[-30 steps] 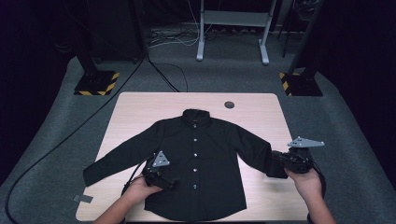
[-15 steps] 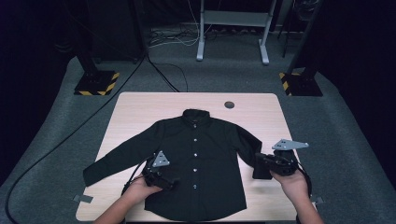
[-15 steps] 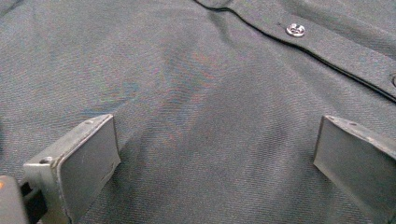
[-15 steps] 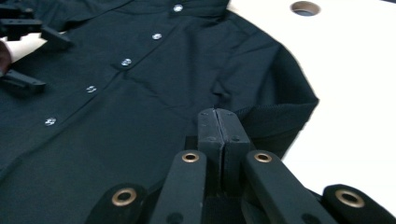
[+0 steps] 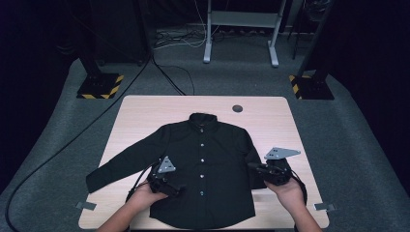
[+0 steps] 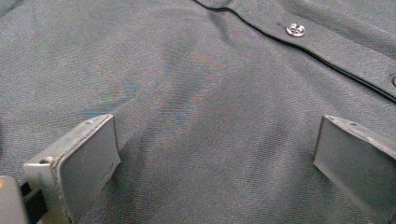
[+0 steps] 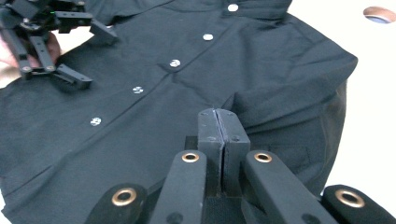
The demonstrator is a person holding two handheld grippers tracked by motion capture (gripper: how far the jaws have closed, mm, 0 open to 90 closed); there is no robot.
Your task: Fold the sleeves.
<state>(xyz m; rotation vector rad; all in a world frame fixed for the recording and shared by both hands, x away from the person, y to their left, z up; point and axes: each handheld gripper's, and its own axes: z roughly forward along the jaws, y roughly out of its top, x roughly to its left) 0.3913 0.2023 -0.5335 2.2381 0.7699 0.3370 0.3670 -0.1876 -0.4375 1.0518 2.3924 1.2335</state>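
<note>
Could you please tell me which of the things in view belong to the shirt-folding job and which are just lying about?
Part of the job:
- black shirt, spread flat on the table
- left tool, jaws open over the shirt front
- right tool, jaws shut, at the folded-in sleeve

Just lying about:
- round grommet hole in the tabletop
- floor cables
- hazard-striped stand bases

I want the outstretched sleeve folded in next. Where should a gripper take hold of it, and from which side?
Probably at the cuff end of the outstretched sleeve of the black shirt. It lies flat and straight on the table with bare wood beside it, so come in low from the table's left edge with the left gripper.
</note>
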